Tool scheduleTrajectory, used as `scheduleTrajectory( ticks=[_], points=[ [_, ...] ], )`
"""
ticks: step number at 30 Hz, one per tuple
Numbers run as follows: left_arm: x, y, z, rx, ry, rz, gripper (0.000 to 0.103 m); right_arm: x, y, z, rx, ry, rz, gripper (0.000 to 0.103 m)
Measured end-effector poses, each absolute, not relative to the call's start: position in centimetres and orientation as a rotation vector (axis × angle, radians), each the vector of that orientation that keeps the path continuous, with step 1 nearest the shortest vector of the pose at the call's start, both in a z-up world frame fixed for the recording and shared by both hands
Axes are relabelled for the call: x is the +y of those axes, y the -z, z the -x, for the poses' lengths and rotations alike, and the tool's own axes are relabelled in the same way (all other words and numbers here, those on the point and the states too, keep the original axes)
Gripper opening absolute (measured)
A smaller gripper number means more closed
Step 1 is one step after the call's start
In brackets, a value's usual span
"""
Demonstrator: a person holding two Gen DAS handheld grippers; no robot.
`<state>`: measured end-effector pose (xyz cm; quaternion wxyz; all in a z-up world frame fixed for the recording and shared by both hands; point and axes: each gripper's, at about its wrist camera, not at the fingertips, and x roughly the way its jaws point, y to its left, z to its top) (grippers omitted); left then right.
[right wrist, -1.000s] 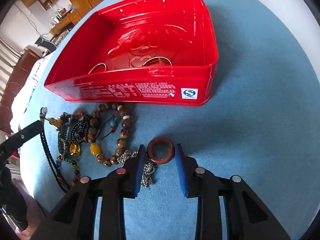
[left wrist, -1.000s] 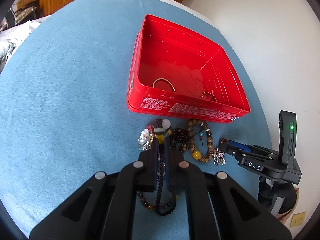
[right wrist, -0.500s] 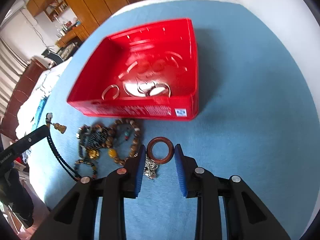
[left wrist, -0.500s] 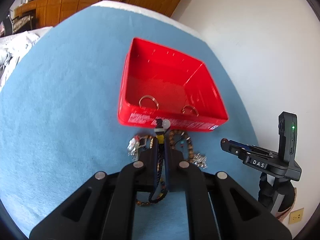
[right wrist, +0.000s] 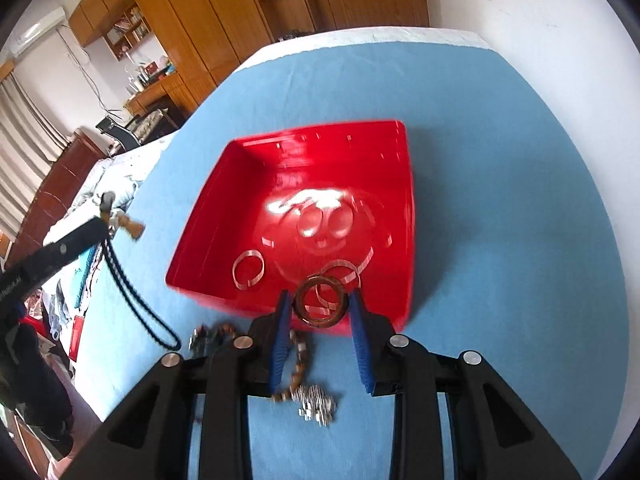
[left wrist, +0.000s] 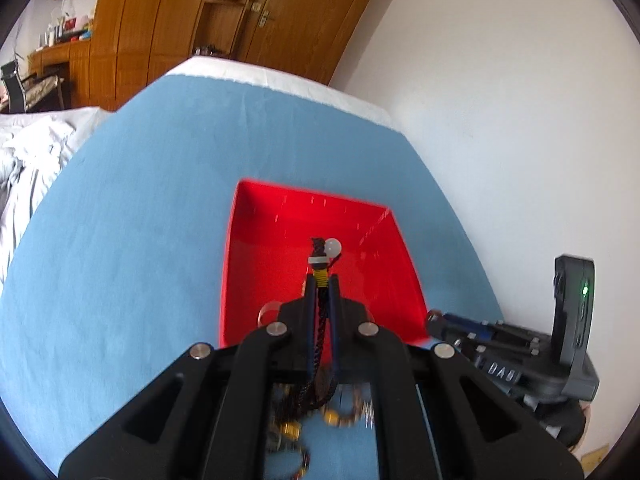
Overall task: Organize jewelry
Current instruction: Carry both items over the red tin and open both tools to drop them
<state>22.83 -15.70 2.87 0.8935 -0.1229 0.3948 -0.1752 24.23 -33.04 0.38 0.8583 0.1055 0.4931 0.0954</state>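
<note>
A person holds two grippers above a blue cloth (right wrist: 500, 160). The left gripper (left wrist: 321, 284) is clenched on a black braided cord necklace (left wrist: 316, 344), lifted over an open red tin (right wrist: 406, 216). The right gripper (right wrist: 320, 308) grasps a brown ring bangle (right wrist: 319, 301) at the tin's near edge. Beaded bracelets (right wrist: 298, 364) lie on the cloth just beside the tin.

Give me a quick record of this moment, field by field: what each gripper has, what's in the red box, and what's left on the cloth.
left gripper: shut on black cord necklace, lifted, loop hanging below
right gripper: holding brown ring over the near edge of the box
red box: open, two silver bangles inside
blue cloth: beaded bracelets and silver chain in front of the box
</note>
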Motion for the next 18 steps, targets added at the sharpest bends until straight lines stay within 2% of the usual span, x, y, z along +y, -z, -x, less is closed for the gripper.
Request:
scheduleTrajectory(
  ticks=[5, 15, 16, 18],
  points=[
    [-17.1, -1.8, -27.5, 0.829, 0.359, 0.261, 0.004, -32.2, 1.6, -28.5, 1.081, -0.204, -0.219, 0.029],
    [-19.8, 5.4, -34.7, 1.013, 0.352, 0.227, 0.005, -31.1, 6.4, -34.3, 1.154, -0.195, -0.192, 0.03],
    [-19.8, 5.8, -34.9, 1.024, 0.352, 0.229, 0.007, -31.0, 6.6, -34.5, 1.154, -0.195, -0.184, 0.03],
    [-19.8, 6.1, -35.1, 1.037, 0.353, 0.229, 0.019, -30.7, 6.8, -34.6, 1.153, -0.194, -0.171, 0.032]
  ],
)
